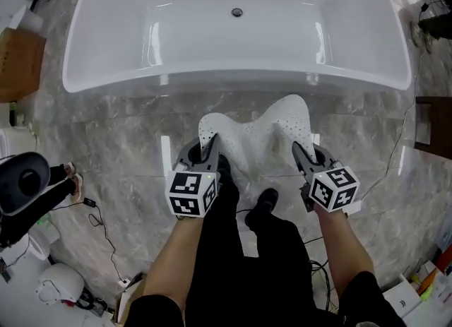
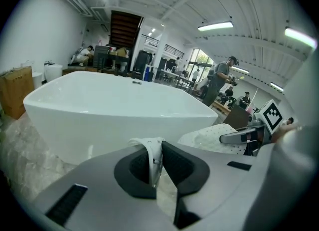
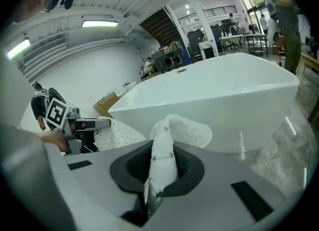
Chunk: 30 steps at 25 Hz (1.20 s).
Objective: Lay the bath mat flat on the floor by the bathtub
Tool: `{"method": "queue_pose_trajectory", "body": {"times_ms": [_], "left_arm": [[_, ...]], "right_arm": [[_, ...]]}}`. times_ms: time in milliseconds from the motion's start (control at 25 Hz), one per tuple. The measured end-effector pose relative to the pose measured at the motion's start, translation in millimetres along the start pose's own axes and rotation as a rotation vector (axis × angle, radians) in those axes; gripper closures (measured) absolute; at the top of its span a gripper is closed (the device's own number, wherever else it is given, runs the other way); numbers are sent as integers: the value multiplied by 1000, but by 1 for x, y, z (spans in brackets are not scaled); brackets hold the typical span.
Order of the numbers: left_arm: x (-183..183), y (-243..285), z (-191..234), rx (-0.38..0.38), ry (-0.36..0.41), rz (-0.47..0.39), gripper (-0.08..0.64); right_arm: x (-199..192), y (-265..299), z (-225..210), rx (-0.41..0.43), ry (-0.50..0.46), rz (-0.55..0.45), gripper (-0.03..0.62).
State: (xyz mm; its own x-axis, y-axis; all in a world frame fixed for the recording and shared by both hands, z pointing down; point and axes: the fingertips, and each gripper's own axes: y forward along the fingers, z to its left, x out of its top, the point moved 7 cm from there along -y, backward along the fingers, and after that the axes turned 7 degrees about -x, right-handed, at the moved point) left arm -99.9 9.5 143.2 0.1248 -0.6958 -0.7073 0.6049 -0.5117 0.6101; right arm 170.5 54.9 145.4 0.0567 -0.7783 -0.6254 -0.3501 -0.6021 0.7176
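Note:
A white perforated bath mat [image 1: 256, 137] hangs in the air between my two grippers, in front of the white bathtub [image 1: 236, 78]. My left gripper [image 1: 210, 150] is shut on the mat's left edge [image 2: 152, 156], which is pinched between the dark pads. At the mat's right edge [image 3: 162, 162], my right gripper [image 1: 300, 152] is shut on a bunched fold. The mat sags in the middle and its two corners stick up toward the tub. My legs and shoes [image 1: 263, 205] stand below it on the marble floor [image 1: 127, 135].
A cardboard box [image 1: 20, 61] stands left of the tub. Cables [image 1: 99, 223] run over the floor at left and right. A dark round device [image 1: 21, 181] sits at far left. People work at benches in the room behind the tub [image 2: 219, 80].

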Motion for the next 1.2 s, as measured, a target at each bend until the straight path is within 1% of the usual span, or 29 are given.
{"method": "queue_pose_trajectory", "body": {"times_ms": [80, 200, 280, 480, 800, 960, 1200], "left_arm": [[-18, 20, 20, 6, -15, 3, 529], [-48, 49, 48, 15, -55, 31, 529], [-67, 61, 60, 20, -68, 52, 529], [-94, 90, 79, 21, -43, 84, 529], [-135, 145, 111, 29, -29, 103, 528], [-159, 166, 119, 33, -26, 123, 525], [-189, 194, 128, 41, -25, 137, 525]], "right_arm": [[-11, 24, -3, -4, 17, 4, 560], [-31, 59, -8, -8, 30, 15, 560], [-46, 79, -12, -7, 29, 37, 560], [-76, 118, -30, -9, 33, 71, 560], [-131, 176, -59, -61, 154, 44, 560], [-157, 198, -68, -78, 183, 51, 560], [-183, 225, -96, -108, 233, 28, 560]]}}
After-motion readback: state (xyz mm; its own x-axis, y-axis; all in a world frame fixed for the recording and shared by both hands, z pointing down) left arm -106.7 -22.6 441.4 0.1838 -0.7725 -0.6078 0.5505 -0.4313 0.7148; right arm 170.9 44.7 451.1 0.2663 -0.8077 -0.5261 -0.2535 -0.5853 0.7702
